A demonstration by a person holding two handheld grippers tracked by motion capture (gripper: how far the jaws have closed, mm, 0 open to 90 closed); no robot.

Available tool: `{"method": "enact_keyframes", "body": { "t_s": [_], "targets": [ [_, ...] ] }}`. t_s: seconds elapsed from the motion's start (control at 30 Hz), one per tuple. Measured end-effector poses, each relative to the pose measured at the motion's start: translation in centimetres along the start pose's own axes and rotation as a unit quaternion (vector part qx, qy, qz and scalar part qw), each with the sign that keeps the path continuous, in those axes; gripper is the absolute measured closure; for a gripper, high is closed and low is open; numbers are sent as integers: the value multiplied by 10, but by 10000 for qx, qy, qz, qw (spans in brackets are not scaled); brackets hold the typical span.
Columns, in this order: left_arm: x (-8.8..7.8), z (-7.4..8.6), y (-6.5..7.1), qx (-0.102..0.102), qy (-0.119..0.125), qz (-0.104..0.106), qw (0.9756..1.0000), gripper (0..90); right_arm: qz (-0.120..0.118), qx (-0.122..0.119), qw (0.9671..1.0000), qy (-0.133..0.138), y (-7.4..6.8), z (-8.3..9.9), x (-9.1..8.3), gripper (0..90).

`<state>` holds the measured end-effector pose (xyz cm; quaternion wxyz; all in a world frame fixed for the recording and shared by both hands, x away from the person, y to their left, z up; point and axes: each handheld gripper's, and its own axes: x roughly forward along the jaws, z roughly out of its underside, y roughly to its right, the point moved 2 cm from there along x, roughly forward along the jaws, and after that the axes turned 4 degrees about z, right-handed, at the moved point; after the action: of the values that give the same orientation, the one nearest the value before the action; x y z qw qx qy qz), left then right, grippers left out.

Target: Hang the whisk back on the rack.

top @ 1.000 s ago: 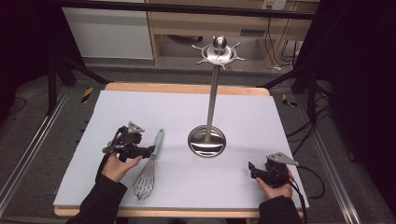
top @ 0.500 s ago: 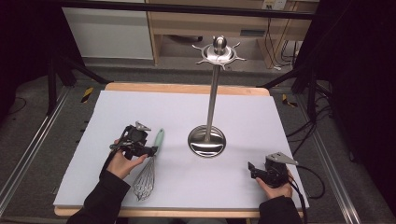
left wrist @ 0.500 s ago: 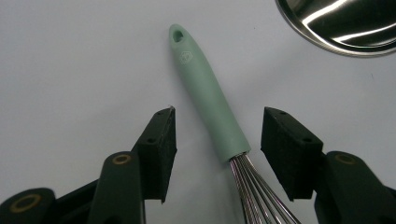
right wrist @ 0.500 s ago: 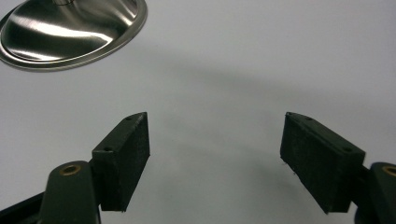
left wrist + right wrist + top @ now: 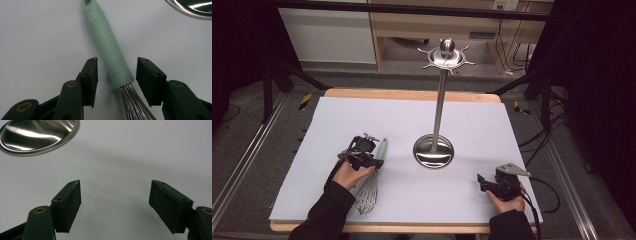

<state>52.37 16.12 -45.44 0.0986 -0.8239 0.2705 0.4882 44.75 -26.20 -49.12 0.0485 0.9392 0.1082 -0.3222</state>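
A whisk [image 5: 371, 185] with a mint-green handle [image 5: 110, 50] and steel wires lies on the pale sheet [image 5: 492, 125], left of the centre. My left gripper [image 5: 373, 161] is lowered over it, and its jaws have just been closing. In the left gripper view the gripper [image 5: 117, 72] has one jaw on either side of the handle's lower end, with a gap on both sides, so it is open. My right gripper [image 5: 482, 182] rests near the front right. Its jaws have also just been closing, and it [image 5: 115, 202] stands open over bare sheet.
A tall steel utensil stand [image 5: 439, 105] rises from a round base [image 5: 433, 151] at mid-table, with hooks around its top [image 5: 446, 54]. The base edge shows in both gripper views [image 5: 192, 7] [image 5: 37, 135]. Black frame legs and cables lie beyond the table.
My left gripper has moved right and down onto the whisk handle, and its jaws have narrowed around it. The right hand has stayed where it was.
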Motion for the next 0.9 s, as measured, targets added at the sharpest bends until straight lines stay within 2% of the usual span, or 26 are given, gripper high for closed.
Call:
{"method": "enact_keyframes", "body": {
  "t_s": [0.2, 0.5, 0.63, 0.67, 0.9],
  "targets": [
    [6, 2, -3, -156, -103, 81, 9998, 551, 4, 19, 10000, -42, -1, 0, 1, 266],
    [14, 2, -3, -242, -314, 175, 9991, 605, -46, -38, 10000, -51, -1, 0, 1, 273],
    [14, 2, -3, -242, -381, 142, 9989, 617, -57, -59, 9999, -74, -1, 0, 1, 277],
    [14, 2, -3, -254, -388, 146, 9988, 619, -58, 1, 9999, -97, -2, 1, 1, 278],
    [12, 4, -4, -223, -451, 145, 9986, 647, -63, -105, 9999, -88, -2, 0, 2, 283]
  ]
}}
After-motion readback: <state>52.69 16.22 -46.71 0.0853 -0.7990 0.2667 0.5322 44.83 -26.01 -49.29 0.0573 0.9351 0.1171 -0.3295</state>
